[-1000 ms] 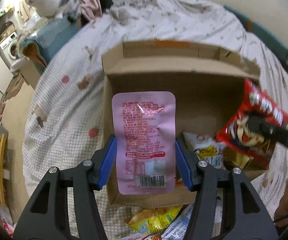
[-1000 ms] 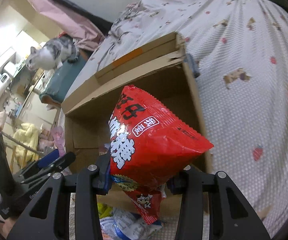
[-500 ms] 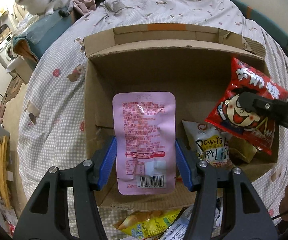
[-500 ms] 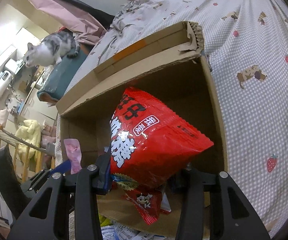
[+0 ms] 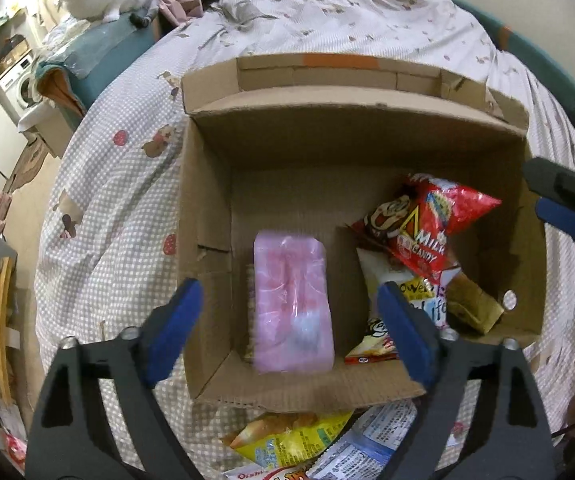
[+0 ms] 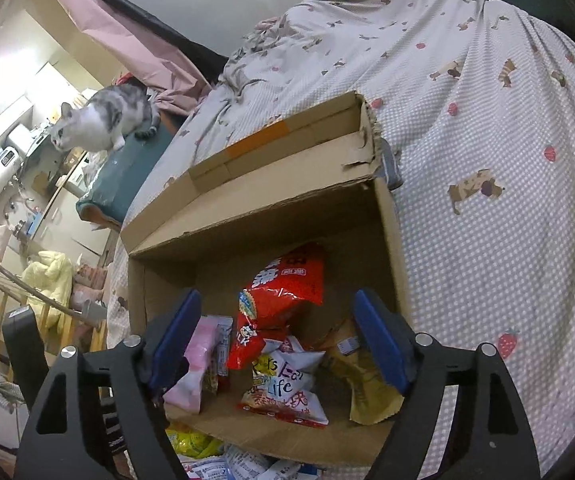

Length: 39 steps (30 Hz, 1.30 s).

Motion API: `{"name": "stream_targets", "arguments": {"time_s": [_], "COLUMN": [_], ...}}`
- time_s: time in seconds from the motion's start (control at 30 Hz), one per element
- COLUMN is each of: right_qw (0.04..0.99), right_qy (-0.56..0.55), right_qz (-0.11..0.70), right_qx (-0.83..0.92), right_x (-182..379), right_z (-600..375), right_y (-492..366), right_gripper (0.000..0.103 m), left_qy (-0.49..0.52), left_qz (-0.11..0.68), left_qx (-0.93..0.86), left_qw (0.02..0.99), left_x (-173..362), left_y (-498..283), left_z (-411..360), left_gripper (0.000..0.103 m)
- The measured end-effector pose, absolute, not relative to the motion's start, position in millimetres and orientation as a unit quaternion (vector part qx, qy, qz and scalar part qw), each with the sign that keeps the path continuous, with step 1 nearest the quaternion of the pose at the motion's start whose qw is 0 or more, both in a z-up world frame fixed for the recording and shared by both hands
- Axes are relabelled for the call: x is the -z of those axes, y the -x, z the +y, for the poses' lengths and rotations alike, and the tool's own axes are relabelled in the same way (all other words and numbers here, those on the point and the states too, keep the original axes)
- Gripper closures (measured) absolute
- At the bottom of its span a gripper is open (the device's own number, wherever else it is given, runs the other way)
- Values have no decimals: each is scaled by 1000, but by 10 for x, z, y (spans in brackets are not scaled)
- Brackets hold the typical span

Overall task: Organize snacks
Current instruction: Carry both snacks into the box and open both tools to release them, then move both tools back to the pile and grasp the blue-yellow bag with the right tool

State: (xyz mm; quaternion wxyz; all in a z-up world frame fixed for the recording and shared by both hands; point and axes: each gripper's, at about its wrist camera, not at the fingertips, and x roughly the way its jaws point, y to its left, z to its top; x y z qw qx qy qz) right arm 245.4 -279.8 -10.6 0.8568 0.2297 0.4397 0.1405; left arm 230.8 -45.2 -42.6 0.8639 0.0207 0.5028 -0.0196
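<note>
Entry: both packets, gripped half a second before, were now released into the cardboard box [image 5: 207,208] on the bed — pink packet [image 5: 293,304] left, red candy bag [image 5: 427,216] right; left tongs [image 5: 289,326] and right tongs [image 6: 277,340] gaped wide, empty; loose snacks [image 5: 287,440] remained outside.

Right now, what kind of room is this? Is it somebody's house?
Most likely a small home bedroom. A cardboard box of snacks sits on a bed with a printed cover, a cat perches nearby, and a washing machine shows at the left edge.
</note>
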Motion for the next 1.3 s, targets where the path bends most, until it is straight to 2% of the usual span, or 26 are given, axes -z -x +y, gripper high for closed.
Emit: {"name": "stream_targets", "arguments": {"time_s": [0.23,0.77,1.3], "right_qw": [854,854,842], "right_qy": [-239,-238,-227], "right_qz": [441,441,472], "right_qx": [-137,-141,-130], "right_x": [92,-47,69], "right_z": [-2871,-2866,-2814], "right_y": [-2395,-2076,-1414], "right_gripper": [16,16,16], "left_qy": [-16,-5,16], "left_qz": [506,491,493], "left_qx": [19,24,24], "left_qw": [862,871,869], "left_x": [367,182,89], "left_y": [-2278,-2009,-1545], "left_z": [-432,-289,65], "left_gripper": [14,14,14]}}
